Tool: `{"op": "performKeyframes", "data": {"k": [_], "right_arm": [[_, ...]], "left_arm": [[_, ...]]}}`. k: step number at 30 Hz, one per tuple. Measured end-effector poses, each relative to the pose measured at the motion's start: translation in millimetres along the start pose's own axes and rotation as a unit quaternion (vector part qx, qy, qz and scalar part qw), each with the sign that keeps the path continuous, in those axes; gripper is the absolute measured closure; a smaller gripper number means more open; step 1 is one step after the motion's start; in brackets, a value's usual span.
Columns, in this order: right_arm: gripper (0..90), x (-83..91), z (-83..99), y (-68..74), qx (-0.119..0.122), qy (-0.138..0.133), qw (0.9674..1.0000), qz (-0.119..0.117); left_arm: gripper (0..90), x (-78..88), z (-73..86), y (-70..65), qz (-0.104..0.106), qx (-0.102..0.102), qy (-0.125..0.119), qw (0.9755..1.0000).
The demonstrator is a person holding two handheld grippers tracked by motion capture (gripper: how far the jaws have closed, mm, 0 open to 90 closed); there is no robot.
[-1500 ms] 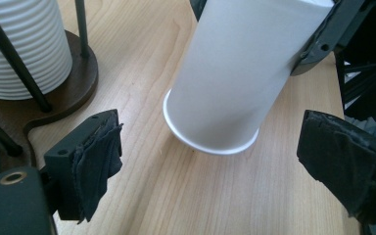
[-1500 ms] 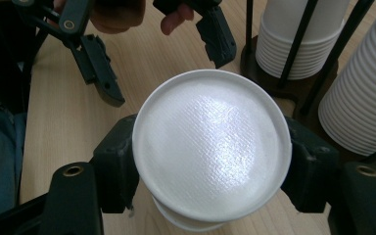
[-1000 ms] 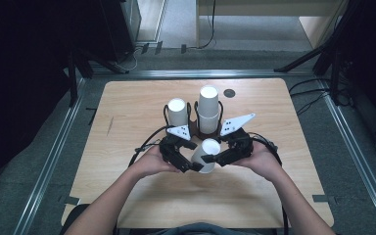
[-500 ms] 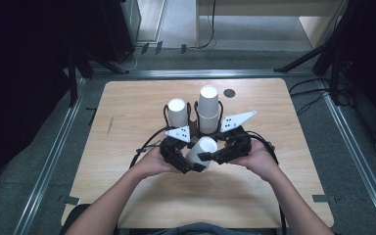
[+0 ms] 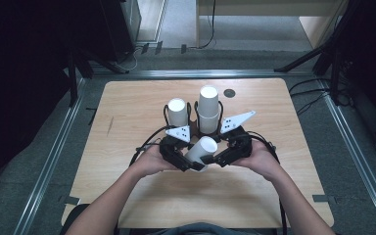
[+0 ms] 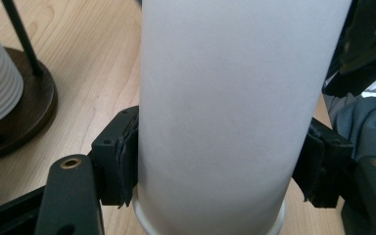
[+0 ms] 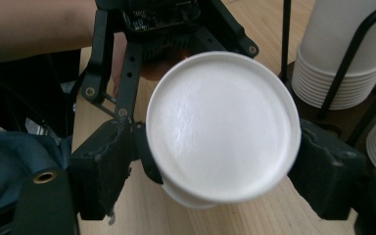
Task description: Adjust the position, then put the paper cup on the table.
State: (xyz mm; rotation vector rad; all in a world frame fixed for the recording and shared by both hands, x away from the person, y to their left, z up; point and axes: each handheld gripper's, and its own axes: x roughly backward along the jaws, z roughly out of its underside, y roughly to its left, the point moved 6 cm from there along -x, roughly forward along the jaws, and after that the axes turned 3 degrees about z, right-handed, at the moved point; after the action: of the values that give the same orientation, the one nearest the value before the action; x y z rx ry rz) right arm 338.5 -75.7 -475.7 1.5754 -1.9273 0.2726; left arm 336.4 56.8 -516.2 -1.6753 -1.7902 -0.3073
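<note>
A white paper cup [image 5: 201, 151] lies tilted between my two grippers, just above the table's middle. My left gripper [image 5: 192, 159] has just been closing, and in the left gripper view its pads [image 6: 122, 166] press on both sides of the cup's wall [image 6: 225, 88] near the rim. My right gripper [image 5: 214, 155] has just been opening. In the right gripper view the cup's round bottom [image 7: 223, 122] faces the camera between the jaws, and the pads [image 7: 103, 166] stand beside it without squeezing.
Two stacks of white cups stand upside down in black wire holders, a shorter one [image 5: 177, 111] and a taller one [image 5: 208, 108], just beyond the grippers. A small dark disc [image 5: 229, 92] lies farther back. The wooden table [image 5: 127, 112] has bare room on both sides.
The cup has tipped and slid a little to the left between the grippers. Both hands have stayed where they were.
</note>
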Motion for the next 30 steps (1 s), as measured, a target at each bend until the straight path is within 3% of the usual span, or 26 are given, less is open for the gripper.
{"op": "performKeyframes", "data": {"k": [7, 10, 15, 18, 23, 30], "right_arm": [[21.1, 5.4, 12.0, -5.8, 0.014, 0.026, 0.9993, 0.024], [21.1, 5.3, 17.5, -7.1, 0.021, 0.036, 0.9985, 0.034], [22.8, 2.0, 27.7, -8.7, 0.045, 0.057, 0.9957, 0.057], [22.9, 0.5, 32.6, -9.8, 0.048, 0.065, 0.9952, 0.056], [21.8, 1.9, 34.6, -10.6, 0.046, 0.056, 0.9964, 0.044], [20.2, 3.6, 32.7, -9.6, 0.047, 0.045, 0.9972, 0.037]], "left_arm": [[29.6, 10.0, 0.9, 4.1, -0.017, 0.009, 0.006, 0.9998], [29.6, 10.7, 3.1, 5.4, -0.025, 0.014, 0.023, 0.9993], [29.6, 12.2, 4.0, 7.2, -0.034, 0.006, 0.045, 0.9984], [29.6, 12.8, 4.9, 9.3, -0.037, 0.002, 0.060, 0.9975], [29.6, 16.1, 2.2, 10.2, -0.043, -0.004, 0.089, 0.9951], [29.5, 20.3, -3.3, 13.6, -0.039, -0.024, 0.105, 0.9934]]}}
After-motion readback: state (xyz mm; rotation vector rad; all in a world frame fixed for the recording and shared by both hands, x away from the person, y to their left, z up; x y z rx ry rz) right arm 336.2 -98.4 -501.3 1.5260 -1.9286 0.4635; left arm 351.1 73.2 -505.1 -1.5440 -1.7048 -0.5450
